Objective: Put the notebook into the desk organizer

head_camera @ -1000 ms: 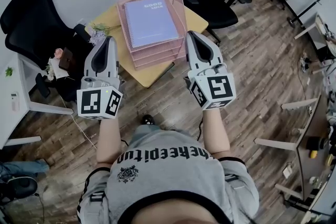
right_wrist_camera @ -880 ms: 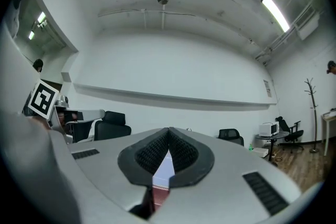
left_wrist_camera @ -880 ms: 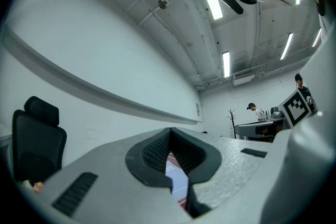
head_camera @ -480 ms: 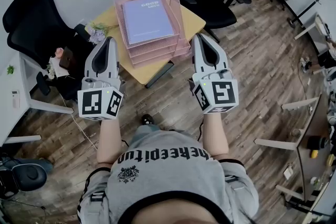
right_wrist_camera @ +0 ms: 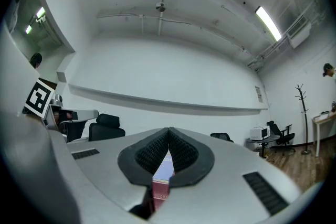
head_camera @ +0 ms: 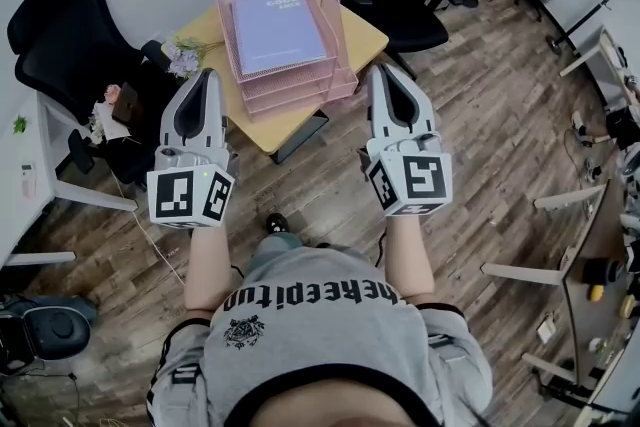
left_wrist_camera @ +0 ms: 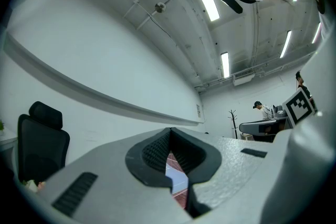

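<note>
Black swivel chair [head_camera: 60, 40]: stands at the far left, well apart from the bench, and plays no part in the task.

Left claw [head_camera: 207, 75]: its jaws are together with nothing between them. It is held in the air near the bench's near-left edge, pointing toward the organizer and touching nothing.

Pale yellow wooden bench [head_camera: 368, 37]: a small table that carries the organizer, with a bunch of pale flowers [head_camera: 185, 60] at its left end.

Pink wire-mesh desk organizer [head_camera: 295, 87]: a stack of trays standing on the bench, ahead of and between the two claws.

Lilac-covered rectangular notebook [head_camera: 275, 30]: lies flat in the top tray, inside its rim. Neither claw touches it.

Right claw [head_camera: 383, 73]: its jaws are together and empty. It hangs near the organizer's near-right corner but apart from it.

Change: over the last second the bench and organizer have drifted up and away in the head view. The right claw, which was close against the organizer's right side, now stands clear of it. The left claw has hardly shifted. The notebook has kept its place in the top tray throughout.

Meaning for the task: the notebook appears already delivered. With both claws closed, empty and drawn back, this looks like a retreat after placing, not a new reach. Nothing seems left to do, unless the notebook was meant for a lower tray, which these views cannot settle.
</note>
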